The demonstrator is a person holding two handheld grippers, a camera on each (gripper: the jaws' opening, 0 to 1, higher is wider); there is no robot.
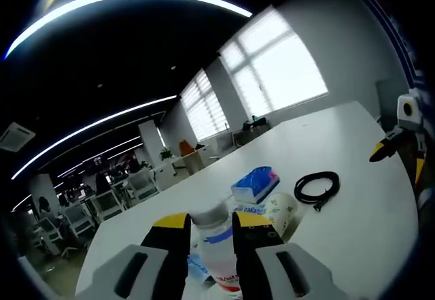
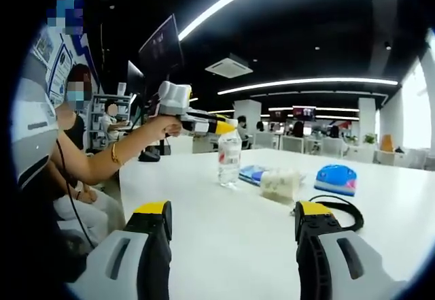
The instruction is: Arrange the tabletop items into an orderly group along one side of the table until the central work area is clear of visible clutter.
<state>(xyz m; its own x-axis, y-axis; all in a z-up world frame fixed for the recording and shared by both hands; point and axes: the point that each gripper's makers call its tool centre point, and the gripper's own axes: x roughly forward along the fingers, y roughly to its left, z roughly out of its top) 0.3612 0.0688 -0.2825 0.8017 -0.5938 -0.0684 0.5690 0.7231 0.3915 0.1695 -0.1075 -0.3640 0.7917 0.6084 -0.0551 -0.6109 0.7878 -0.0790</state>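
In the right gripper view the person's bare forearm, a thin bracelet at the wrist, reaches out level over the white table (image 2: 204,245), its hand (image 2: 160,128) wrapped round the left gripper (image 2: 224,127), whose yellow-tipped black jaws close on the neck of a clear plastic water bottle with a pale cap and a red-printed label (image 2: 230,158). The bottle stands upright with its base at the tabletop, towards the far side of the table. The left gripper view confirms the grip: the left gripper (image 1: 211,228) has both jaws pressed against the bottle (image 1: 216,249) just below its cap, one on each side. The right gripper (image 2: 231,228) is held low over the near part of the table with its jaws spread wide and nothing between them; it appears too at the right edge of the left gripper view (image 1: 394,147). Just beside the bottle lie a flat blue packet (image 2: 253,173) and a white paper cup with green print tipped on its side (image 2: 281,184). Past the cup sits a blue domed plastic pack (image 2: 336,178), and near the right gripper's right jaw a coiled black cable (image 2: 340,209) lies on the bare surface. Desks, chairs and bright windows fill the office behind.
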